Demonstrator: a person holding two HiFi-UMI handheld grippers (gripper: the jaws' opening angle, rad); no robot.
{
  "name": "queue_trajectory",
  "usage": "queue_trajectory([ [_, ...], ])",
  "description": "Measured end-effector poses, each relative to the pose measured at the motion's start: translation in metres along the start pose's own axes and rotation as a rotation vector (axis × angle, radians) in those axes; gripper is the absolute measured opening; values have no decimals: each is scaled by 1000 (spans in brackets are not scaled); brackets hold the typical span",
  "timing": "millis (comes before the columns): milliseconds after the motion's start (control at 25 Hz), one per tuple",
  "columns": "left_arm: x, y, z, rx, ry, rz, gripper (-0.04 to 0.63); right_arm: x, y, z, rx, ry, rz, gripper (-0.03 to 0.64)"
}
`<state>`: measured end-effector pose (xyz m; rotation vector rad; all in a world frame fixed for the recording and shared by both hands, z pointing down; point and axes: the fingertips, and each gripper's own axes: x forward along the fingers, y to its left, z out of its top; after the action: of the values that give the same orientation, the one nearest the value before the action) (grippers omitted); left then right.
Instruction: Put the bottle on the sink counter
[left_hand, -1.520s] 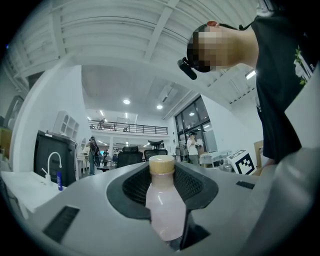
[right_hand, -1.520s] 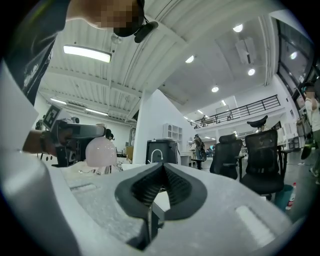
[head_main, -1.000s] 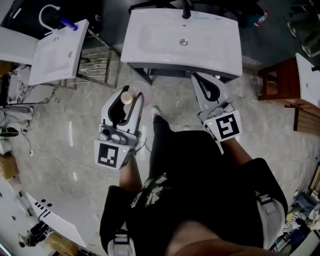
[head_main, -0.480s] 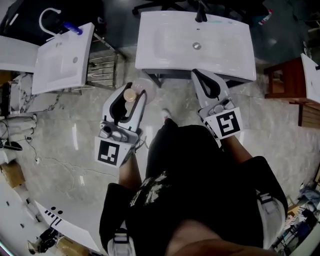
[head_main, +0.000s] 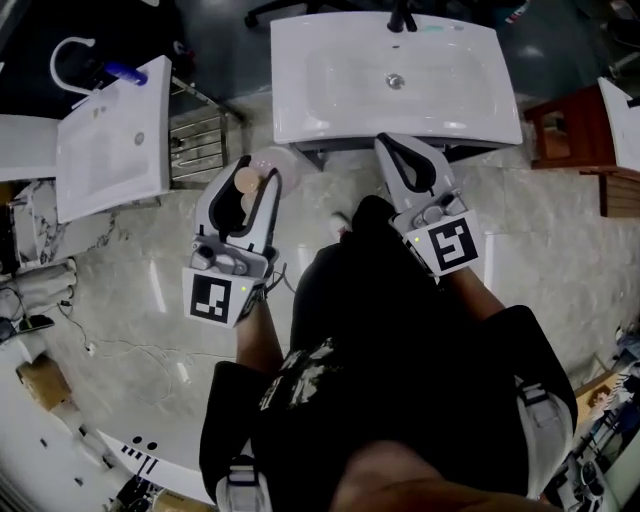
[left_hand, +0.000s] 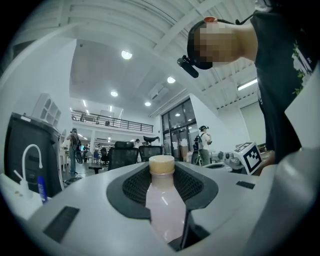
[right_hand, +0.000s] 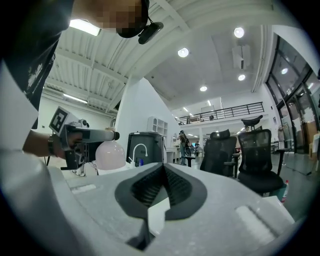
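Hidden: base of bottle (left_hand: 162, 210), inside clamping left gripper (head_main: 252, 170); closed, empty right gripper (head_main: 402, 150); both just short of sink counter (head_main: 300, 115) front edge.

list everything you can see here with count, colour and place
big sink: one, white, straight ahead
small sink: one, white, far left
taps: two, black on big sink, white on small sink
rack: one, silver, between the sinks
wooden stand: one, red-brown, right of big sink
office chairs: two, black, background of right gripper view
bottle: one, pale pink, tan cap, in left hand-held gripper
left hand-held gripper: one, grey, shut on bottle
right hand-held gripper: one, grey, shut, empty
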<state>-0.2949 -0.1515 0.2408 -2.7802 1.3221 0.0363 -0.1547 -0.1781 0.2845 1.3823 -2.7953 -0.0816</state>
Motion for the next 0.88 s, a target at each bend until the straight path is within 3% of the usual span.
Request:
queue_trajectory([
  [200, 41, 24, -11, 12, 31, -23, 149, 19, -36, 0, 35, -56, -40, -5],
  [640, 145, 83, -29, 16, 66, -22, 149, 108, -110, -20, 16, 9, -4, -6],
  [880, 224, 121, -53, 2, 104, 38, 149, 159, -171, -38, -28, 60, 57, -5],
])
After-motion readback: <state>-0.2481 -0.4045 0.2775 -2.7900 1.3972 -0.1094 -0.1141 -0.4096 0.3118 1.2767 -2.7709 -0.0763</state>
